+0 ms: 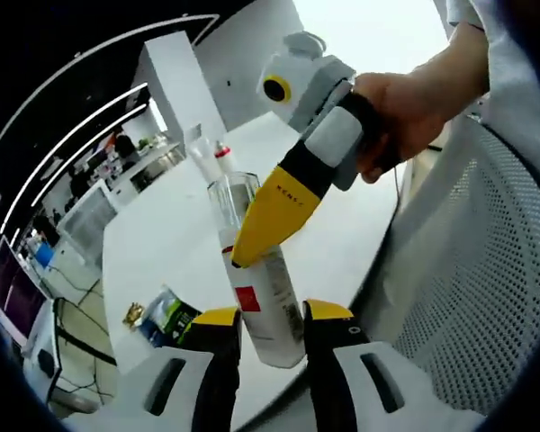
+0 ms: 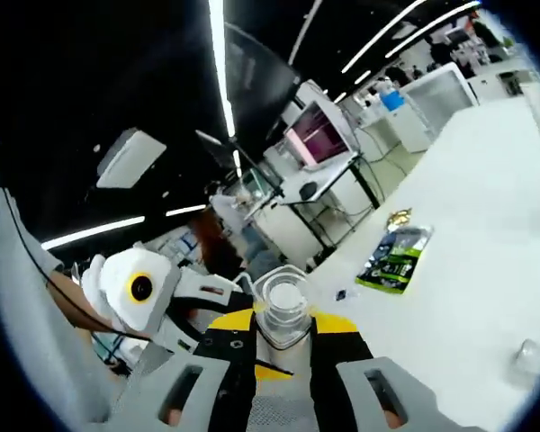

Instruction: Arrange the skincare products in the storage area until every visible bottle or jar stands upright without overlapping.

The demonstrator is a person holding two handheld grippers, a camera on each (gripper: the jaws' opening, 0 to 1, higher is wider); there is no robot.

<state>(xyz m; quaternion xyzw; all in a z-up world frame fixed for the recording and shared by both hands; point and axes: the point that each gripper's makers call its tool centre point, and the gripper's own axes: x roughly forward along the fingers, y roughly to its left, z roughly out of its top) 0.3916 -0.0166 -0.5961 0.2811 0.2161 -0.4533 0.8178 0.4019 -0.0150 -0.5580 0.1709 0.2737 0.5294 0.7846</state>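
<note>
A white counter [image 1: 162, 234] spreads beneath a dark, strip-lit hall. Above it, the left gripper [image 1: 272, 335] holds a white bottle [image 1: 268, 310] by its lower body, fingers closed on it. A hand [image 1: 405, 112] angles the right gripper [image 2: 283, 335] down, fingers pinching the bottle's clear cap [image 2: 282, 310]. A green packet [image 2: 394, 256] lies beyond the bottle.

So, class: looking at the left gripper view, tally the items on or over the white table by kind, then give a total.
Bottles: 3, the held bottle, a clear one, a red-capped one
Sachets: 1, green and black
Total: 4
</note>
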